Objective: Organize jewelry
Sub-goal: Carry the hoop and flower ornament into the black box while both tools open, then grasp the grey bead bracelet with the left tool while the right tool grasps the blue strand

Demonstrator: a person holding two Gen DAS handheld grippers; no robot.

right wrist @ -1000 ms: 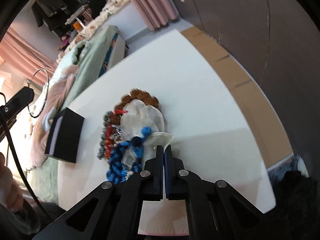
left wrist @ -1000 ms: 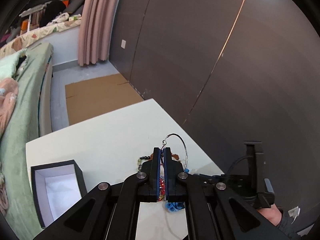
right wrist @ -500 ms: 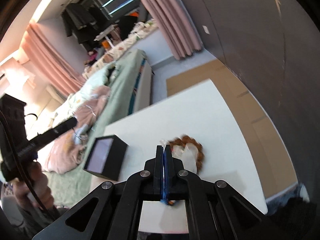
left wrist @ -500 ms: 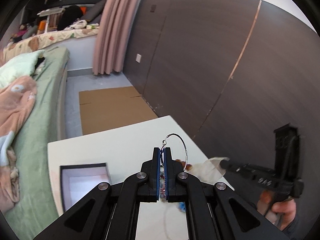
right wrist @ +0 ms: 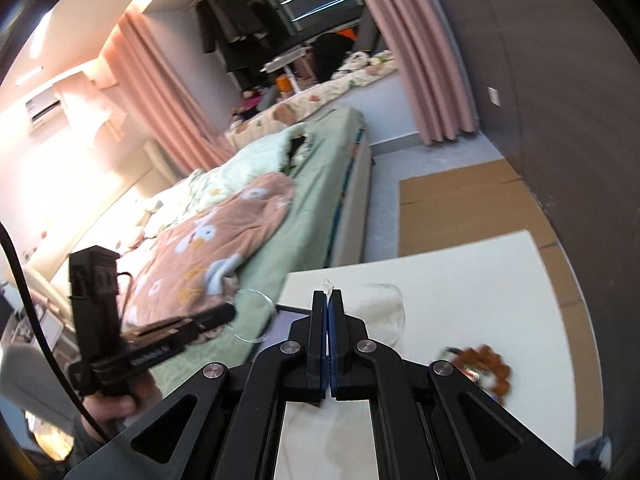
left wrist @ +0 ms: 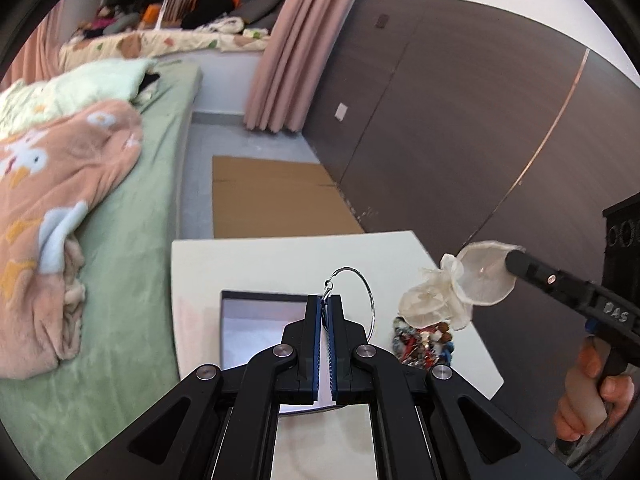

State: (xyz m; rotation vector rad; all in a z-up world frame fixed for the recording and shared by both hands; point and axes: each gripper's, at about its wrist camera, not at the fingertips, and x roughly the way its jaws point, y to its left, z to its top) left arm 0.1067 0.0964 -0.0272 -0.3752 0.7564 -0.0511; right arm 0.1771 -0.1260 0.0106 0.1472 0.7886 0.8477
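Left gripper: my left gripper (left wrist: 328, 312) has its jaws nearly shut, pinching a thin silver hoop earring (left wrist: 358, 300) by its hook; the ring stands up past the fingertips.
Right gripper: my right gripper (right wrist: 328, 308) has its jaws pressed together on a translucent white shell-like ornament (left wrist: 460, 292). In the left view the ornament hangs from the tip, lifted off the table and well above the pile.
Box: an open black box (left wrist: 256, 320) with a pale lining sits on the white table (left wrist: 280, 256), directly beneath and ahead of the hoop. I see nothing inside the part of it that shows, though my own gripper hides the near end.
Jewelry pile: a small heap of red, blue and white beaded pieces (left wrist: 422, 342) lies on the table to the right of the box. In the right view a brown bead bracelet (right wrist: 488, 368) lies there too, slightly blurred.
Surroundings: a bed with green sheets and a peach blanket (left wrist: 60, 184) stands left of the table; a dark wood wall is on the right.
Progress: I judge this an early stage. Two pieces are in the air and none visibly in the box.
Left to do: by my reading, lower the hoop into the box, place the ornament, then come back for the beads.
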